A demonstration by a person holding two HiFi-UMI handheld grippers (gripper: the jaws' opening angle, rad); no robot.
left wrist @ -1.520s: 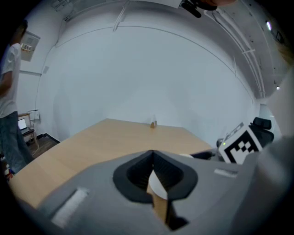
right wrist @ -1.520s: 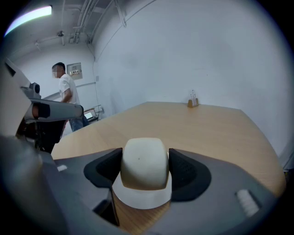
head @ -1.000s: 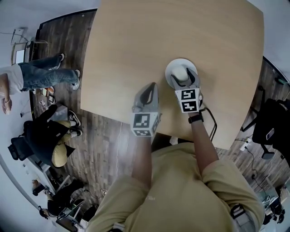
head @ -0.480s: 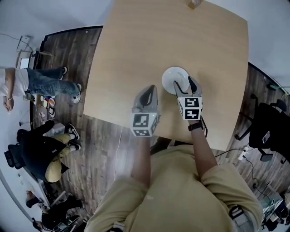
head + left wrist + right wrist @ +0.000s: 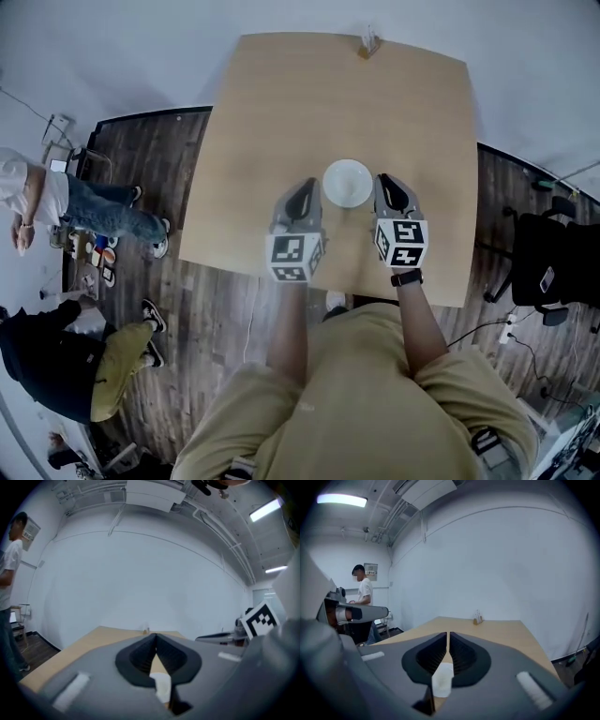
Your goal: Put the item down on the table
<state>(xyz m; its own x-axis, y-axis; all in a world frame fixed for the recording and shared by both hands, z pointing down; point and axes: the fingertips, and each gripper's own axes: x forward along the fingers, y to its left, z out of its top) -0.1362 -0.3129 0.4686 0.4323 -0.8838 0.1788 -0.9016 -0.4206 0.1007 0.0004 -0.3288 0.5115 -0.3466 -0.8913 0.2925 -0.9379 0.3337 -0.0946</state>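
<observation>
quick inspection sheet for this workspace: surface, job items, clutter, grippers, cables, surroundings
surface: light wooden table, seen from above.
job's things: white dish resting on the table near the person's edge, between the two grippers, held by neither.
clutter: one small stand at the far edge, too small to identify.
grippers: left gripper and right gripper flank the dish; both have jaws together with nothing gripped.
cables: nothing seen on the table; a power strip with cables lies on the floor at right.
surroundings: dark wood floor, black chair at right, person in jeans and person in black at left.
</observation>
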